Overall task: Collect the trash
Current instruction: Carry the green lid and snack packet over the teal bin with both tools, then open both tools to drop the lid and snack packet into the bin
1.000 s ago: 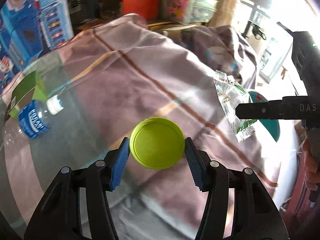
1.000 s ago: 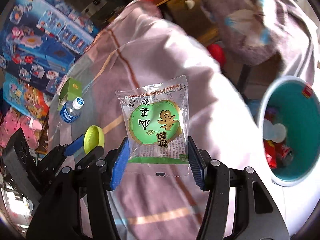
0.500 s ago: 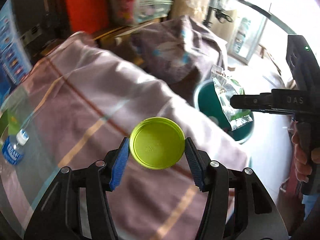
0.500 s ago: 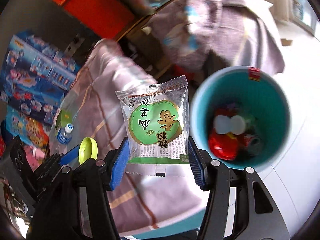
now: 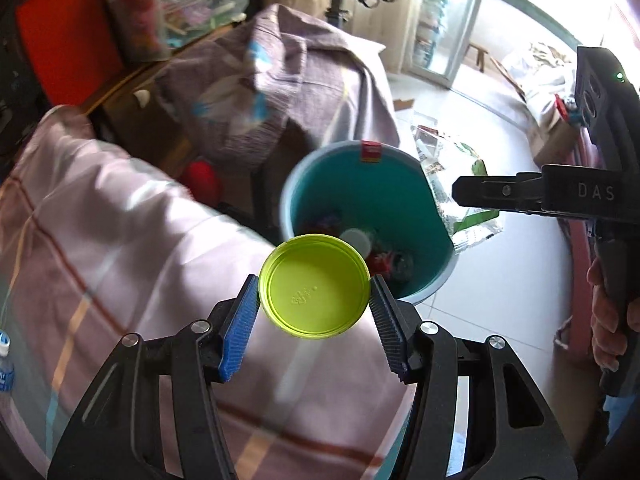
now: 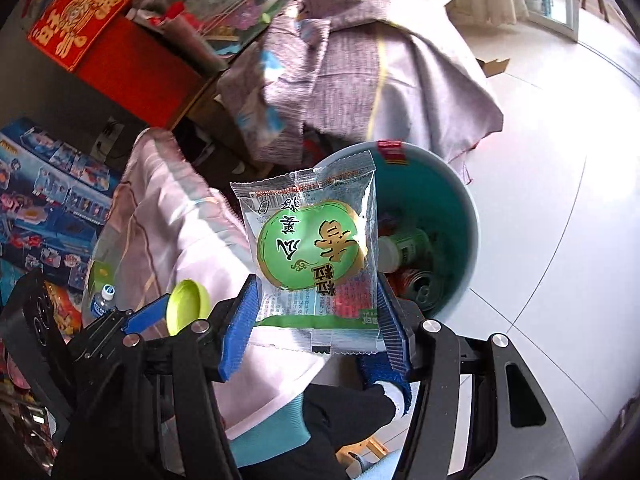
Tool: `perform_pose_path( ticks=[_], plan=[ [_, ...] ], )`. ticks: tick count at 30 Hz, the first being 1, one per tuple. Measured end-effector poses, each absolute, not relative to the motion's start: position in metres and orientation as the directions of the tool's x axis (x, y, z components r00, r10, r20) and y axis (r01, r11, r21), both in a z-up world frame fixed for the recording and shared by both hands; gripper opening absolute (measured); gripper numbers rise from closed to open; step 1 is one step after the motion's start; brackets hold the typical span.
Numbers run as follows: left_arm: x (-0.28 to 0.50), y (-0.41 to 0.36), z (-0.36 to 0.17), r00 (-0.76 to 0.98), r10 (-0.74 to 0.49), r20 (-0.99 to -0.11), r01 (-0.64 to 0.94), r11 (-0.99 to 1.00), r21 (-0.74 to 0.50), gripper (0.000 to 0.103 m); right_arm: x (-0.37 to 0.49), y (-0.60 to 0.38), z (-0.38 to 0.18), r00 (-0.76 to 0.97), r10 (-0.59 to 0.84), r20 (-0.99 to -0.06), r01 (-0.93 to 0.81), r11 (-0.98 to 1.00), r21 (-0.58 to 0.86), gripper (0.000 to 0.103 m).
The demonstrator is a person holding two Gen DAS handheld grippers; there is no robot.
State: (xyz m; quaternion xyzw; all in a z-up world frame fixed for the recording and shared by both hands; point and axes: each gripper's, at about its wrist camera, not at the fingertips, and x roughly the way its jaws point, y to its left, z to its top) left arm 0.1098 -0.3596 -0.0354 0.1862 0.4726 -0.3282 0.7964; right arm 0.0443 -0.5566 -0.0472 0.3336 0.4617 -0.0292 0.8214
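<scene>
L gripper [image 5: 314, 312] clamps 1 lime lid [image 5: 314, 286]; R gripper [image 6: 318, 314] clamps 1 snack pkt [image 6: 314, 248]; 1 teal bin [image 6: 460, 192] below.

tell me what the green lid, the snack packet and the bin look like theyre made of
Green lid: looks like moulded plastic, matte lime, with a raised rim and small embossed marks inside.
Snack packet: thin glossy plastic film, clear at the crimped, serrated edges, printed green in the middle.
Bin: probably plastic, smooth teal inside with a paler rim; motion blur leaves the finish uncertain.
</scene>
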Motion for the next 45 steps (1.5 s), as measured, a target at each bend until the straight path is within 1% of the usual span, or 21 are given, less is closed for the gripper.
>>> perform_pose_path(
  ticks=[8,17,20,22,23,25,28,33,38,45],
  plan=[
    [0.116,-0.391,-0.051,0.301,-0.34,-0.891,0.729,0.684,-0.015,0.057,0.049,-0.573,-0.063,0.559,0.259,-0.788,0.384,0.762,0.522,0.055],
    [0.123,-0.421,-0.076,0.228,-0.324,-0.918,0.755,0.655,-0.044,0.058,0.047,-0.585,-0.077,0.538,0.246,-0.806,0.425,0.747,0.511,0.055],
    [0.124,-0.423,-0.081,0.217,-0.315,-0.924,0.752,0.658,-0.047,0.067,0.049,-0.586,-0.081,0.529,0.244,-0.812,0.434,0.745,0.507,0.055],
    [0.125,-0.42,-0.081,0.226,-0.312,-0.923,0.745,0.665,-0.042,0.077,0.05,-0.584,-0.082,0.523,0.245,-0.816,0.435,0.747,0.503,0.055],
    [0.126,-0.419,-0.08,0.235,-0.31,-0.921,0.742,0.67,-0.036,0.08,0.051,-0.584,-0.083,0.521,0.246,-0.817,0.434,0.748,0.502,0.055],
    [0.128,-0.412,-0.078,0.248,-0.309,-0.918,0.729,0.684,-0.033,0.088,0.053,-0.581,-0.084,0.515,0.248,-0.821,0.433,0.751,0.499,0.055],
    [0.132,-0.402,-0.075,0.25,-0.315,-0.916,0.708,0.705,-0.049,0.093,0.057,-0.576,-0.084,0.507,0.248,-0.826,0.427,0.76,0.49,0.055],
    [0.134,-0.385,-0.072,0.246,-0.323,-0.914,0.679,0.731,-0.076,0.096,0.066,-0.562,-0.081,0.494,0.245,-0.834,0.405,0.784,0.47,0.056],
    [0.133,-0.372,-0.073,0.244,-0.325,-0.914,0.666,0.741,-0.085,0.096,0.072,-0.547,-0.074,0.486,0.226,-0.844,0.38,0.815,0.437,0.073],
    [0.132,-0.355,-0.069,0.248,-0.342,-0.906,0.658,0.746,-0.102,0.096,0.073,-0.538,-0.07,0.464,0.208,-0.861,0.4,0.818,0.413,0.076]
  ],
)
